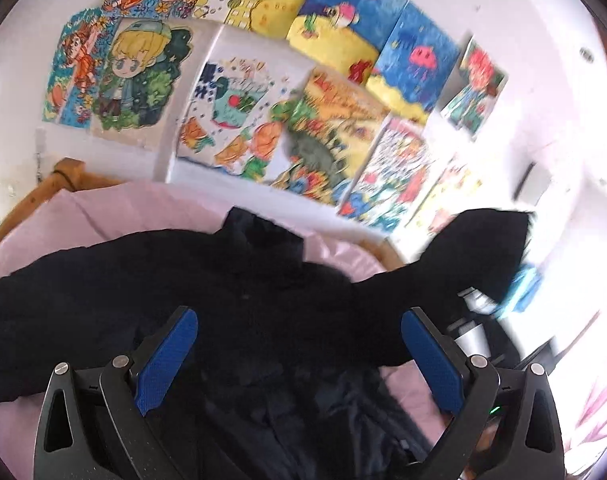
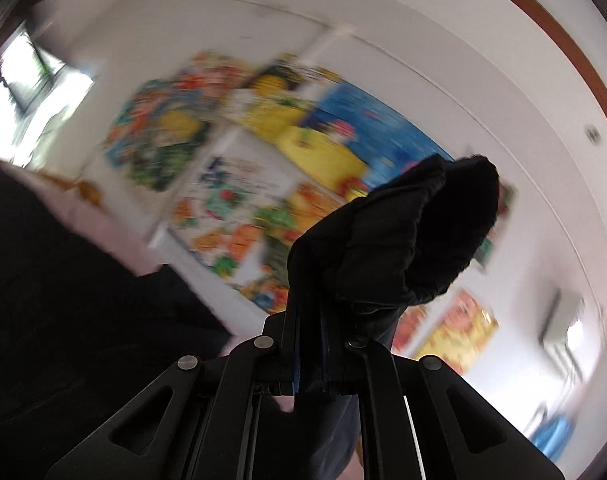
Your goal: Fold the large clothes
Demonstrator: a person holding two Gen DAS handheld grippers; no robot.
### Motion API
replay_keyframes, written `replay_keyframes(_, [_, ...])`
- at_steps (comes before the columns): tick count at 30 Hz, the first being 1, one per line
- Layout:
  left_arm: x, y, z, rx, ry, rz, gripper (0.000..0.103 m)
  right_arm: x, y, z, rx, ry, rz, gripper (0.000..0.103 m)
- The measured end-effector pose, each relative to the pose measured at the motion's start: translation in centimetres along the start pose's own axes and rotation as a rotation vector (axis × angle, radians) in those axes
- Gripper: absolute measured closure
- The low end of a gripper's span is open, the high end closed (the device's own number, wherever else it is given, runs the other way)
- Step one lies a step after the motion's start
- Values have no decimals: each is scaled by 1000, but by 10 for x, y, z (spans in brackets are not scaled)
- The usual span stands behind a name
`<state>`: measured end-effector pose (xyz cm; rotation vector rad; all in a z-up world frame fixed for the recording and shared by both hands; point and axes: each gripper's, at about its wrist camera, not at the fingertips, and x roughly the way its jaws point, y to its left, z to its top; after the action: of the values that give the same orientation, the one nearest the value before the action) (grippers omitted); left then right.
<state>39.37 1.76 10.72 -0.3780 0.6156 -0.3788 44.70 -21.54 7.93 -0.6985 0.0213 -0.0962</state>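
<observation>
My right hand-held gripper (image 2: 309, 280) is clamped fully shut on a sleeve (image 2: 395, 240) of the black jacket (image 1: 231, 304), and the cuff stands up past the fingertips, lifted off the bed (image 1: 115, 208). My left hand-held gripper (image 1: 299, 354) hangs wide open above the jacket's body with nothing between its blue pads (image 1: 167, 364). The jacket lies spread on the pink sheet, collar toward the far wall of drawings (image 1: 263, 92), one sleeve out to the left, the other raised on the right. I judge the risk to lie in the thin grip: the padded fabric looks slippery, so a quick swing could pull the sleeve free. With nothing pinning the body, the sleeve's pull could also drag the whole jacket toward the bed's right edge, or bunch it so the fold lands crooked.
</observation>
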Motion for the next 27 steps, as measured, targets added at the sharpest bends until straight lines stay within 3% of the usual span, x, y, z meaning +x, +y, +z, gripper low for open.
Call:
replay_keyframes(5, [2, 9, -5, -50, 32, -146, 0, -42, 81, 15, -199, -89, 45, 96])
replay_keyframes(8, [10, 12, -9, -57, 67, -189, 0, -65, 121, 23, -286, -117, 82, 96])
replay_keyframes(12, [29, 21, -16, -68, 135, -140, 0, -87, 156, 20, -340, -117, 138, 96])
replay_keyframes(16, [53, 51, -24, -210, 247, -78, 0, -112, 173, 9, -378, -101, 171, 97])
replay_keyframes(21, [63, 75, -27, -350, 284, -86, 0, -128, 178, 7, -402, -100, 168, 96])
replay_keyframes(27, [66, 71, -31, -327, 301, -29, 1, -144, 218, -5, -531, -106, 181, 96])
